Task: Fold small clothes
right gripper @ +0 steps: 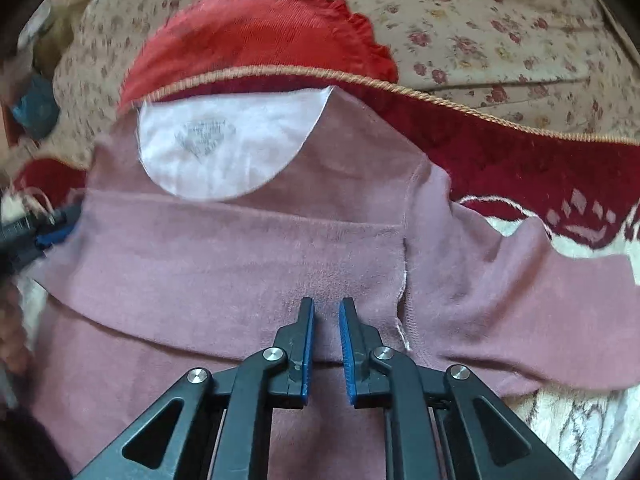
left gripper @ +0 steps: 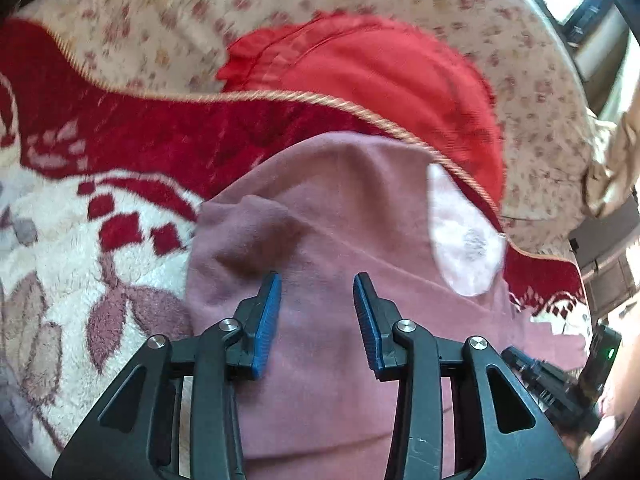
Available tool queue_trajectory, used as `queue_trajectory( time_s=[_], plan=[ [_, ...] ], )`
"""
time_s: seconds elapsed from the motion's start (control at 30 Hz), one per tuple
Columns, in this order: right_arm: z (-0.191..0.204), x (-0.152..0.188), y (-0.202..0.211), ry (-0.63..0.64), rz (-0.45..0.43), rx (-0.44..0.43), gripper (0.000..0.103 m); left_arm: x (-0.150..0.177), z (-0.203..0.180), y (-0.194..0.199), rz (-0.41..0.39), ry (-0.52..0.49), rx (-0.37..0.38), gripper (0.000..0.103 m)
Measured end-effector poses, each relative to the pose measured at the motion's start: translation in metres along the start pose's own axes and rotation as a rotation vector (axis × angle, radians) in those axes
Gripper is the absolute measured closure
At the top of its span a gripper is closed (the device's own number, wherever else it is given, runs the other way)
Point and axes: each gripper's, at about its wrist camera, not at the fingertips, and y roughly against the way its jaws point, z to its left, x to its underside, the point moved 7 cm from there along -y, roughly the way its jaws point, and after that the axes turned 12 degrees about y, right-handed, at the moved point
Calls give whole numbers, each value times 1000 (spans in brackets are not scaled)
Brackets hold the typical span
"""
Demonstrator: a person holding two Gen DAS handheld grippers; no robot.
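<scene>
A small dusty-pink garment [left gripper: 340, 208] with a white printed neck lining [left gripper: 464, 232] lies on a red and cream blanket. My left gripper [left gripper: 316, 280] hovers over it, jaws open and empty. In the right wrist view the same pink garment [right gripper: 240, 264] lies spread with a fold across its middle and one sleeve [right gripper: 520, 280] out to the right. My right gripper [right gripper: 327, 304] is just above the fabric near the sleeve seam, jaws open a narrow gap with nothing between them. The left gripper's fingertips [right gripper: 56, 232] show at that view's left edge, by the garment's side.
A red frilled garment [left gripper: 380, 72] lies beyond the pink one, also in the right wrist view [right gripper: 256, 28]. The blanket [left gripper: 120, 132] has a gold cord edge. A floral beige sheet [right gripper: 500, 32] covers the far area. Furniture stands at the right [left gripper: 608, 264].
</scene>
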Motion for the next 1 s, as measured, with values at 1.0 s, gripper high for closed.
queue_trajectory(
  time_s=[1.0],
  plan=[
    [-313,152,158,-627,-502,516,81,57,-73,-14,182,-194,174,67]
  ],
)
